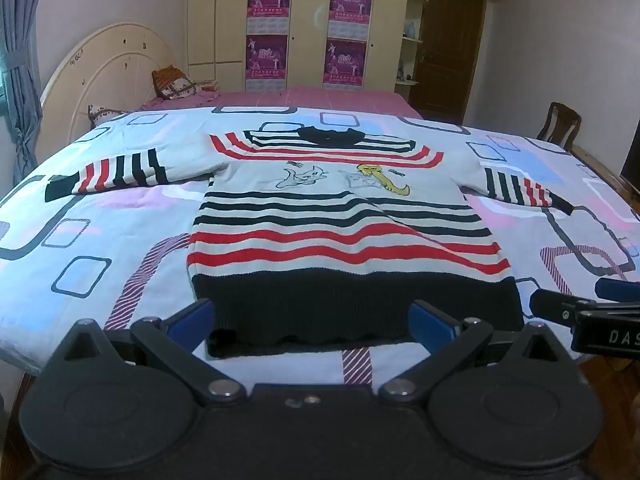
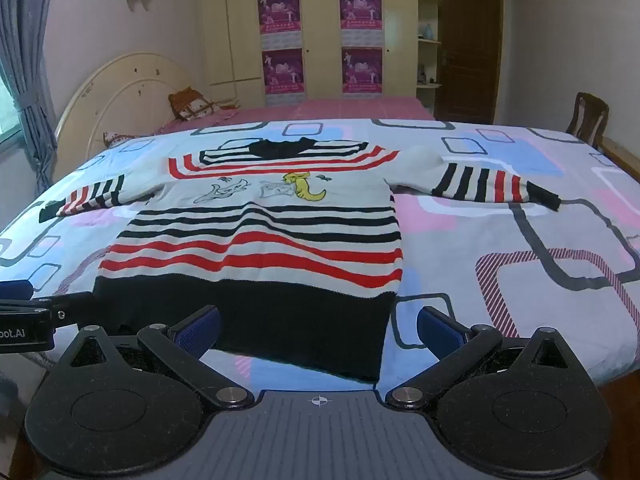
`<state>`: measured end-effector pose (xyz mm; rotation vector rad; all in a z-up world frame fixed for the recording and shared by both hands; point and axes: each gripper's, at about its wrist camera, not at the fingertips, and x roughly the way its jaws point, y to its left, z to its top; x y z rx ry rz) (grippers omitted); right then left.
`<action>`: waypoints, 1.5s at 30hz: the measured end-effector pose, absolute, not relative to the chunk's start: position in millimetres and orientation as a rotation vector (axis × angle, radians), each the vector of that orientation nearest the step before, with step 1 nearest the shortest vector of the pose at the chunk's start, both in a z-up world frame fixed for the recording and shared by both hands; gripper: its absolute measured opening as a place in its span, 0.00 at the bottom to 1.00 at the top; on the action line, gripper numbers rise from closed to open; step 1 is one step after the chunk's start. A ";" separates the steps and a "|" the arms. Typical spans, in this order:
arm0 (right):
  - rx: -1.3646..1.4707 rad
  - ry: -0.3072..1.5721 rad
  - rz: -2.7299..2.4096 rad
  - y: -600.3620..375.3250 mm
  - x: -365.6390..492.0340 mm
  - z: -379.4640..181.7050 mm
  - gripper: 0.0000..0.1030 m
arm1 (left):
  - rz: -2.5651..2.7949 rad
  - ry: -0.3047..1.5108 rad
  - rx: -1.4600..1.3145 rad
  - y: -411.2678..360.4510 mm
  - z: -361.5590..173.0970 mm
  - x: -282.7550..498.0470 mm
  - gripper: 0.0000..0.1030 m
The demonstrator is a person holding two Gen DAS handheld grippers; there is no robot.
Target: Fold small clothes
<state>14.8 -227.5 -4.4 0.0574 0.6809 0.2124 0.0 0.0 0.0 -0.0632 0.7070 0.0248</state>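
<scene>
bedspread (image 1: 120,240) patterned | sweater (image 1: 344,232) flat, sleeves spread | both hand-held grippers (image 1: 312,324) (image 2: 318,330) wide, empty

Left gripper (image 1: 311,322) & right gripper (image 2: 318,330): black plastic linkages w/ round discs, silver pivot screws, blue-padded fingers (image 1: 191,320), white lettering on side.

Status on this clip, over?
Left gripper and right gripper open, empty, near hem. Striped sweater flat on bedspread, sleeves out, unfolded. Nothing obstructing.

Both wrist views near, sharing sweater (image 1: 344,216)
</scene>
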 end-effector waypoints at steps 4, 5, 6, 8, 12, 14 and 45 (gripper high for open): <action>0.056 0.680 0.216 -227.8 14.8 -4.2 1.00 | 0.027 0.707 -0.058 -0.4 0.2 -0.2 1.00; 0.055 0.680 0.217 -227.5 14.7 -4.3 1.00 | 0.027 0.707 -0.058 -0.6 0.4 -0.2 1.00; 0.056 0.680 0.218 -227.6 14.8 -4.4 1.00 | 0.025 0.706 -0.060 -0.5 0.4 -0.3 1.00; 0.055 0.681 0.220 -227.0 15.1 -4.5 1.00 | 0.027 0.706 -0.062 -0.3 0.4 -0.3 1.00; 0.053 0.679 0.223 -226.4 14.9 -4.4 1.00 | 0.025 0.706 -0.062 1.6 0.3 -1.3 1.00; 0.052 0.679 0.221 -225.9 14.7 -4.3 1.00 | 0.024 0.706 -0.063 1.7 0.1 -1.1 1.00; 0.054 0.680 0.208 -218.7 14.9 -3.9 1.00 | 0.007 0.708 -0.081 9.9 -0.6 2.9 1.00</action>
